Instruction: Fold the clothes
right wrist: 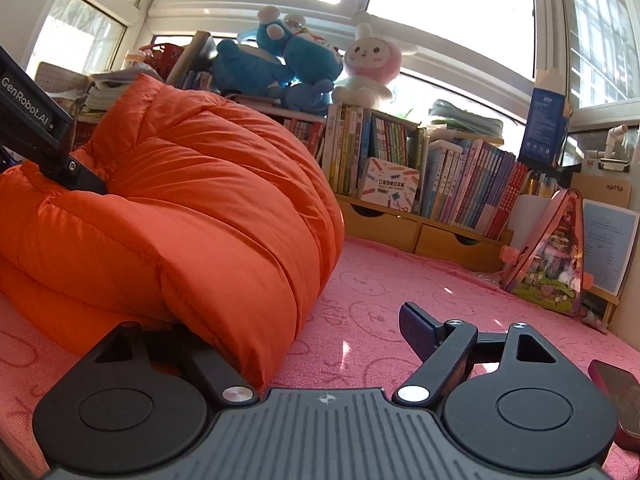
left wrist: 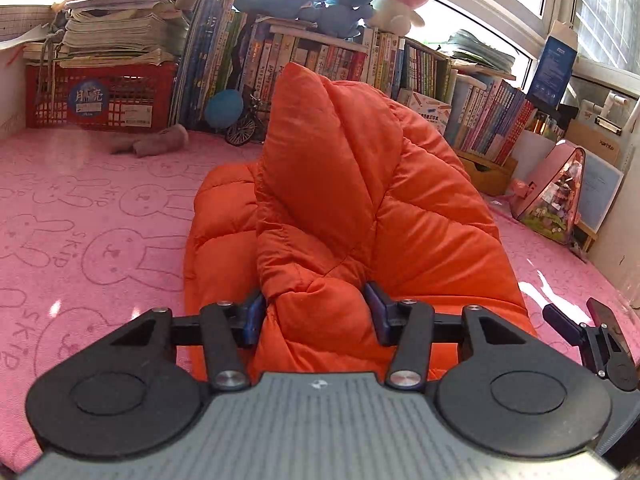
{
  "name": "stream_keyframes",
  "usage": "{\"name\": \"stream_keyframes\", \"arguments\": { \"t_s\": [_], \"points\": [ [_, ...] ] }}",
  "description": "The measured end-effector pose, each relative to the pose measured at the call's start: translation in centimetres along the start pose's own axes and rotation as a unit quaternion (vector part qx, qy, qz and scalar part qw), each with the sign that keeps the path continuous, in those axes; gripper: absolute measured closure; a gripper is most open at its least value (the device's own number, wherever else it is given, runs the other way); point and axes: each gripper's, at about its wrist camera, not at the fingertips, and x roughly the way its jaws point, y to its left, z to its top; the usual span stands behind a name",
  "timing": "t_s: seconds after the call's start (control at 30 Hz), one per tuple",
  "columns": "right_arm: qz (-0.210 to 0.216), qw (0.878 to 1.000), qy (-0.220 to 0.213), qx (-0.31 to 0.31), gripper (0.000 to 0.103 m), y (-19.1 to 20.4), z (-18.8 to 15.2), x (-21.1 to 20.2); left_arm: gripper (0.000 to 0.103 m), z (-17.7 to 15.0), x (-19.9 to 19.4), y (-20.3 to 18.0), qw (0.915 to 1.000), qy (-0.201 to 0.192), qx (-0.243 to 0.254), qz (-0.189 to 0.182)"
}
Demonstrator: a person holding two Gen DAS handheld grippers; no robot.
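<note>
A puffy orange jacket (left wrist: 340, 184) lies bunched on the pink rabbit-print mat (left wrist: 88, 208). In the left wrist view my left gripper (left wrist: 316, 316) is shut on a raised fold of it, and the fabric bulges between the two blue pads (left wrist: 253, 318). The right wrist view shows the left gripper (right wrist: 86, 180) pushed into the jacket (right wrist: 208, 184) from the upper left. My right gripper (right wrist: 304, 332) stands open, low over the mat at the jacket's right edge. Its left finger is hidden under the orange hem. In the left wrist view the right gripper (left wrist: 578, 316) has only mat between its fingers.
Rows of books (right wrist: 460, 184) on wooden drawers line the back, with plush toys (right wrist: 360, 68) on top. A red crate (left wrist: 100, 96) holding paper stacks stands back left. A pink triangular toy house (right wrist: 556, 256) stands at the right, and a dark red flat object (right wrist: 618, 400) lies beside my right gripper.
</note>
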Motion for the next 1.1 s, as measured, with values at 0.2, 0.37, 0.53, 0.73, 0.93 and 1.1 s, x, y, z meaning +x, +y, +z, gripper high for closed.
{"name": "stream_keyframes", "arguments": {
  "t_s": [0.2, 0.37, 0.53, 0.73, 0.93, 1.1],
  "points": [
    [0.003, 1.0, -0.005, -0.003, 0.022, 0.4, -0.1, 0.0, 0.032, -1.1, -0.6, 0.8, 0.9991, 0.001, 0.009, 0.04],
    [0.012, 1.0, -0.001, 0.0, 0.027, 0.3, 0.0, 0.0, 0.033, -0.8, -2.7, 0.3, 0.9944, -0.034, 0.042, 0.091],
    [0.046, 0.998, -0.019, -0.042, 0.075, 2.2, 0.0, -0.6, 0.032, 2.4, -5.8, -3.2, 0.9624, -0.159, 0.149, 0.162],
    [0.045, 0.999, -0.021, -0.012, 0.075, 1.9, 0.0, -0.6, 0.019, 4.5, -2.3, -12.0, 0.9228, -0.23, 0.28, 0.131],
    [0.031, 0.999, -0.017, 0.014, 0.072, 1.6, -0.1, -0.1, 0.019, 1.6, 6.1, -12.1, 0.8973, -0.156, 0.345, 0.226],
    [0.028, 0.999, 0.006, 0.044, 0.067, 1.1, -0.3, 0.7, 0.017, -0.1, 6.2, -7.4, 0.9128, -0.114, 0.291, 0.262]
  ]
}}
